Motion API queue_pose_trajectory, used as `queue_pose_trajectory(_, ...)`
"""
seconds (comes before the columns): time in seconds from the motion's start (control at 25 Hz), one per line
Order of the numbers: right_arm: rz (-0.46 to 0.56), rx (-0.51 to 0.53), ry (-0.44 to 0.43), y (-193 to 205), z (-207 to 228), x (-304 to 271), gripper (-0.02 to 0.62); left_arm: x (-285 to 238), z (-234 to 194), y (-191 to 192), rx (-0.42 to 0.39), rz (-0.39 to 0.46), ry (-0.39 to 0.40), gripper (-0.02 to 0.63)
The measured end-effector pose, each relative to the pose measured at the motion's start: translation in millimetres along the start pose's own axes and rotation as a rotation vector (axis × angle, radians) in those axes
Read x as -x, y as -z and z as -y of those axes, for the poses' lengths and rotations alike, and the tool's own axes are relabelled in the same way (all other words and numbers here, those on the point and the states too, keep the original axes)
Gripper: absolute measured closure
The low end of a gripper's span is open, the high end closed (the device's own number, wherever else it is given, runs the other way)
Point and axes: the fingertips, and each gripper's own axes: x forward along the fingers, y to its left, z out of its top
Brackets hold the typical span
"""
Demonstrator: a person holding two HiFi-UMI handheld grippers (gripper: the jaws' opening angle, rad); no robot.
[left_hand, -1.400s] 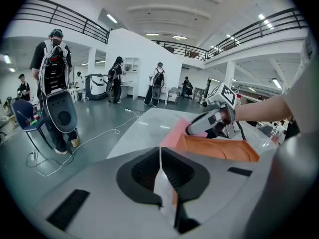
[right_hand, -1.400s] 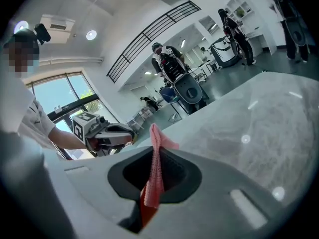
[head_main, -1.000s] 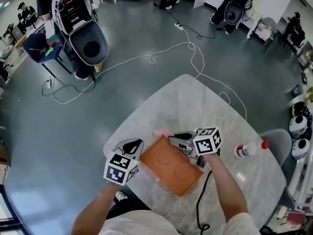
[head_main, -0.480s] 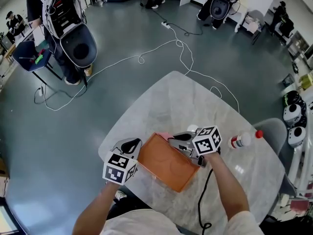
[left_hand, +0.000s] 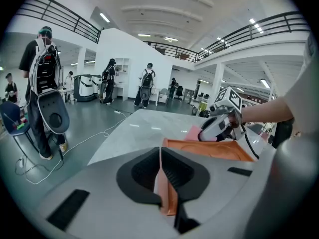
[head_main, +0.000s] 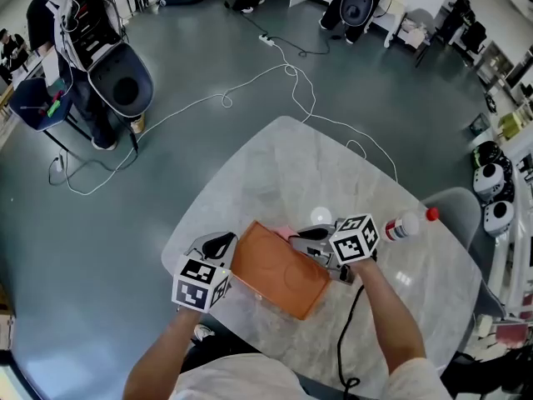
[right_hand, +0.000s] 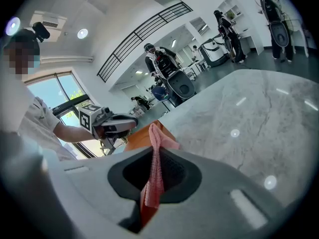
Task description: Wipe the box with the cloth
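I find the box [head_main: 279, 269] orange, smooth and matt, moulded like plastic. The cloth [right_hand: 158, 133] is pink, finely woven and dull. The table [head_main: 291, 173] looks like pale veined stone, polished, mirroring lamps. My left gripper [left_hand: 160, 171] and right gripper [right_hand: 152, 171] have matt grey plastic shells with black textured linings.

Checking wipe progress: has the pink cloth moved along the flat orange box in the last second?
Yes. The pink cloth, in the right gripper, slid along the orange box's far edge, from its far corner toward the clear red-capped bottle.
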Motion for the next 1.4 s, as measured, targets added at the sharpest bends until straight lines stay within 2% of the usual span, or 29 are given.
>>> queue_pose_trajectory(0.56,-0.005,-0.041,0.06,30.9,-10.5,37.2,0.577,4.2,15.9,-8.5,-0.033,0.017,0.03,0.588)
queue_pose_trajectory(1.0,0.022,-0.086,0.087,54.7,-12.9,67.7,0.577,-5.0,44.5,-23.0,-0.059,0.027,0.08,0.588)
queue_pose_trajectory(1.4,0.078,-0.129,0.145,69.1,-8.6,99.1,0.577,-18.0,60.8,-29.7,-0.076,0.031,0.116,0.588)
